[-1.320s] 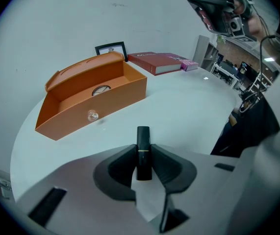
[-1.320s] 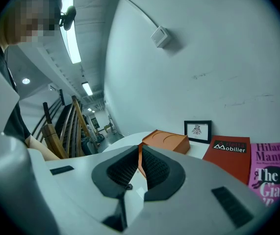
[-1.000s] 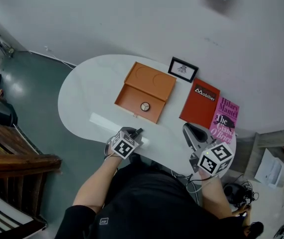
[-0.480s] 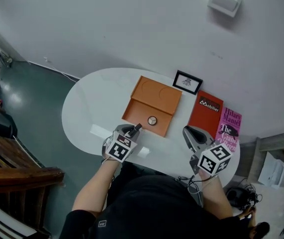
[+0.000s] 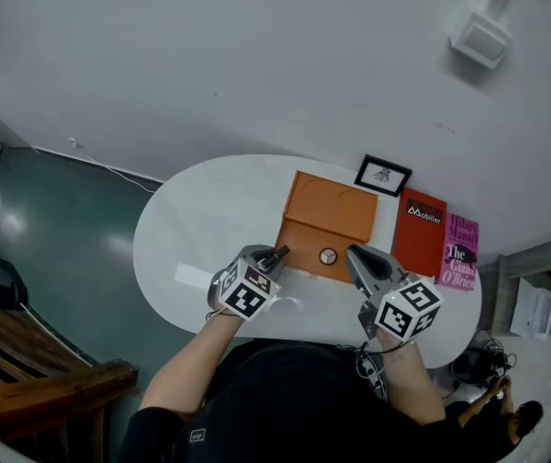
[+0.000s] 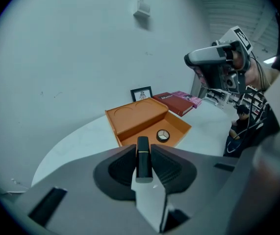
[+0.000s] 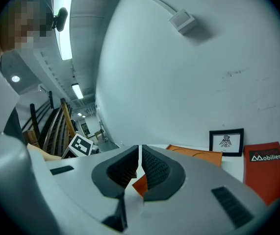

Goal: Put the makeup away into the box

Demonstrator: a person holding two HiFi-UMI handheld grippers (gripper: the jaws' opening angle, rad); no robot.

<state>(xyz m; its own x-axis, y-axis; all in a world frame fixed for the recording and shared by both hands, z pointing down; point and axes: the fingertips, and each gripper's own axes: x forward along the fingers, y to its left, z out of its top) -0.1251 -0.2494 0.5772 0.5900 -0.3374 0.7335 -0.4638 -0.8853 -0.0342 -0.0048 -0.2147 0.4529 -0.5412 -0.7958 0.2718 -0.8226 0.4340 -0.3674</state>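
- Nearest the person: left gripper (image 5: 268,258), pointing down and away over the near edge of the white oval table (image 5: 193,230). Its jaws are partly closed and pinch a slim black lipstick tube with a gold band (image 6: 143,159). The tube lies lengthwise between the pads, its far tip poking past them
- Right gripper (image 7: 140,163) beside it, held nearly level. Its jaws are pressed together with nothing between them, only a corner of the box showing beyond
- Just ahead of both: flat orange box (image 5: 331,210), open. Its shallow near tray is exposed, and behind that is a raised panel with two round recesses
- A small round compact with a pale sectioned face (image 5: 328,256) already sits in the tray, toward its right side
- Farther back near the wall: a small black-framed picture (image 5: 383,175), a red book (image 5: 422,231), a pink book (image 5: 459,251). None of these are part of the job

Step in hand, as I judge it: carrying the lipstick to the box, not yet over the tray. The next move calls for bringing the tube above the free left part of the tray, clear of the compact. It should be lowered nearly flat and the jaws spread only once it rests on the tray floor. The right gripper could steady the box edge if it slides
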